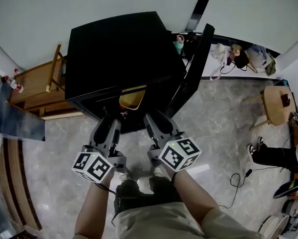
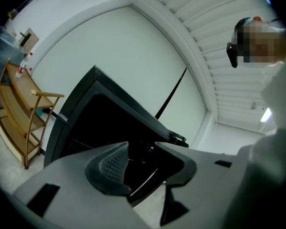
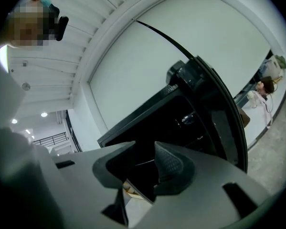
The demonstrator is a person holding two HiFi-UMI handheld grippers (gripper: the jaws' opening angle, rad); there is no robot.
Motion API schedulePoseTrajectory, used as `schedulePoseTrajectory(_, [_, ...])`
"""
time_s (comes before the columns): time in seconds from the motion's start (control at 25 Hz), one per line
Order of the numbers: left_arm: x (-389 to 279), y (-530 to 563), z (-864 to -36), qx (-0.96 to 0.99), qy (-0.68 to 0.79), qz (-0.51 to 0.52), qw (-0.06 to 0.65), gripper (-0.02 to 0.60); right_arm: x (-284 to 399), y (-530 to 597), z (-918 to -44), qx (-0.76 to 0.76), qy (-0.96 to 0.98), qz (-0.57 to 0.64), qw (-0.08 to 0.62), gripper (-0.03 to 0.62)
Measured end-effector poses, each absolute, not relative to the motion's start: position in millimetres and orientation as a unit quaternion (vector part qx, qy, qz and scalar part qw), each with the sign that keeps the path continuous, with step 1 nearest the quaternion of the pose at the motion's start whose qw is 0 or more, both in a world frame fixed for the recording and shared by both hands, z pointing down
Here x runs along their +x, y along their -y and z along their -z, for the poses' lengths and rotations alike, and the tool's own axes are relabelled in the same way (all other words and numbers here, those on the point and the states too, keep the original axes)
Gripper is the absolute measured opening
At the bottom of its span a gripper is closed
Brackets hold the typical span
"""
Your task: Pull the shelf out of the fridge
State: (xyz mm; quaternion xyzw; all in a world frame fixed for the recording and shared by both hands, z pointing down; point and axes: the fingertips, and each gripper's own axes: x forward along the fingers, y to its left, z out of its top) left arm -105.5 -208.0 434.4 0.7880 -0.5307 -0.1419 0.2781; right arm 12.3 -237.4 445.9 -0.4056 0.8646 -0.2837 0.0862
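Your left gripper [image 1: 110,122] and right gripper [image 1: 153,121], at lower centre, both gape empty before the fridge [image 1: 119,54] at upper centre. Its door [image 1: 192,71] is open, and the shelf is lost in the dark inside.

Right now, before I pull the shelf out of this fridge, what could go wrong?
Both jaws stand open on nothing, so the left gripper and right gripper could grab the shelf unevenly and tilt it. The yellow item inside the fridge might slide out if it sits on that shelf; I cannot tell. The open door is close by the right gripper and could get bumped.
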Motion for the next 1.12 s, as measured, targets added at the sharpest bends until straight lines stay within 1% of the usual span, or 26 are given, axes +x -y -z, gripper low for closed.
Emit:
schedulePoseTrajectory(0.12, [-112, 217, -462, 0.775, 0.518, 0.179, 0.314, 0.16, 14, 245, -476, -0.417, -0.85, 0.306, 0.098, 0.086])
schedulePoseTrajectory(0.24, [-120, 228, -498, 0.754, 0.502, 0.218, 0.362, 0.161, 20, 256, -509, -0.432, -0.836, 0.323, 0.101, 0.089])
schedulePoseTrajectory(0.4, [-129, 242, -547, 0.737, 0.493, 0.236, 0.397, 0.173, 21, 272, -549, -0.442, -0.821, 0.345, 0.108, 0.101])
schedulePoseTrajectory(0.56, [-130, 252, -586, 0.702, 0.475, 0.284, 0.448, 0.219, 20, 283, -585, -0.449, -0.809, 0.361, 0.115, 0.104])
schedulePoseTrajectory(0.92, [-129, 274, -653, 0.641, 0.44, 0.375, 0.504, 0.255, 16, 305, -666, -0.451, -0.769, 0.431, 0.139, 0.121])
schedulePoseTrajectory(1.12, [-139, 284, -697, 0.605, 0.446, 0.398, 0.526, 0.256, 12, 318, -705, -0.454, -0.747, 0.461, 0.15, 0.126])
